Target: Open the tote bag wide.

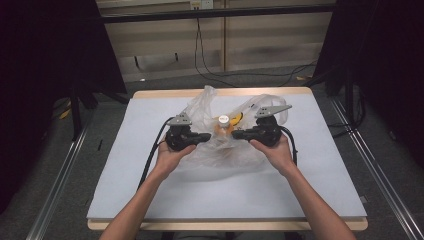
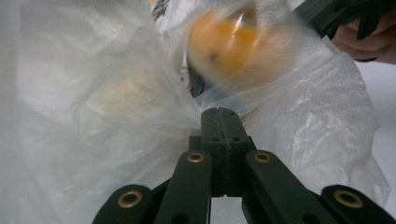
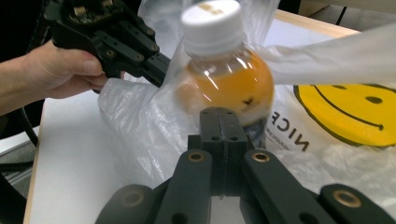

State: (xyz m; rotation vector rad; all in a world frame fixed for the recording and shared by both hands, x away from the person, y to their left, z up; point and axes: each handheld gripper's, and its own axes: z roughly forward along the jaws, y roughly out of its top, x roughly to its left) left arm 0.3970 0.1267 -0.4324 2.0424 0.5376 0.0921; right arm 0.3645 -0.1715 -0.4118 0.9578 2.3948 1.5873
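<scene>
A clear plastic bag [image 1: 235, 150] with a yellow smiley print [image 3: 355, 109] lies in the middle of the table. Inside its opening stands a small bottle [image 1: 223, 126] of orange liquid with a white cap [image 3: 212, 21]. My left gripper [image 1: 207, 136] is at the bottle's left, its jaws shut on a pinch of the bag's film [image 2: 187, 119]. My right gripper [image 1: 235, 134] is at the bottle's right, shut on the bag's film just in front of the bottle [image 3: 224, 81]. In the left gripper view the bottle [image 2: 229, 44] shows blurred through the plastic.
The white table top [image 1: 150, 190] has a wooden edge. Black cables [image 1: 150, 155] trail from both grippers toward the person. Dark stands [image 1: 75, 115] and floor rails flank the table. In the right gripper view, the left gripper [image 3: 116, 37] and its hand are close behind the bag.
</scene>
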